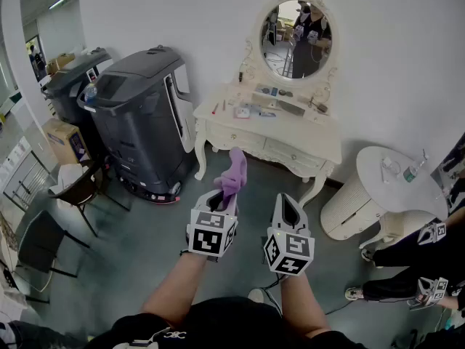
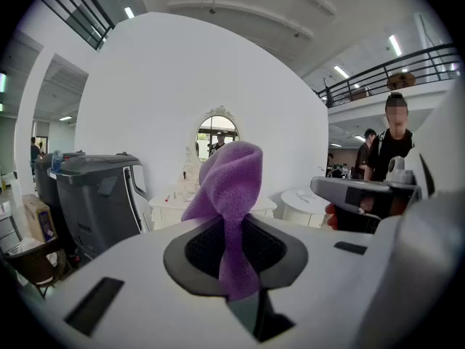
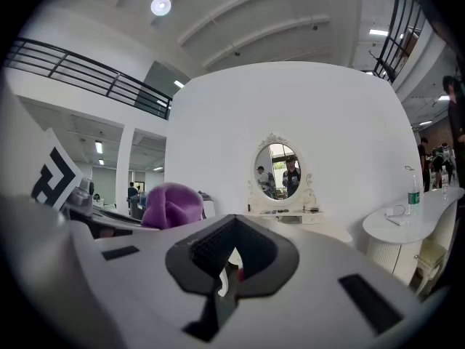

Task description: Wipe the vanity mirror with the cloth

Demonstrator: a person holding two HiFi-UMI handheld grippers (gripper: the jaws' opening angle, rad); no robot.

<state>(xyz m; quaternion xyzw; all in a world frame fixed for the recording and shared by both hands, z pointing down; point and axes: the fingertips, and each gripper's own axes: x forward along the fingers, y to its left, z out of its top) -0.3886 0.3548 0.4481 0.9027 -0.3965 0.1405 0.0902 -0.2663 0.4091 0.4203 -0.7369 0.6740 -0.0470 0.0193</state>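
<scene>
Your purple cloth (image 2: pixel 229 195) is pinched between the jaws of your left gripper (image 2: pixel 232 257), its loose end twisting up above them. Only the left gripper view shows that clamp plainly. From the head view the cloth simply stands up from the gripper, well short of the vanity mirror (image 1: pixel 296 38).

The mirror stands upright on the white dressing table (image 1: pixel 276 133) against the wall. The head view catches your reflection in it, which the left gripper view is too distant to show.

Your right gripper (image 3: pixel 231 260) has its jaws together with nothing between them. Small items lie on the tabletop, perhaps cosmetics. A black machine (image 1: pixel 142 122) stands left of the table, and a round side table (image 1: pixel 396 180) right.
</scene>
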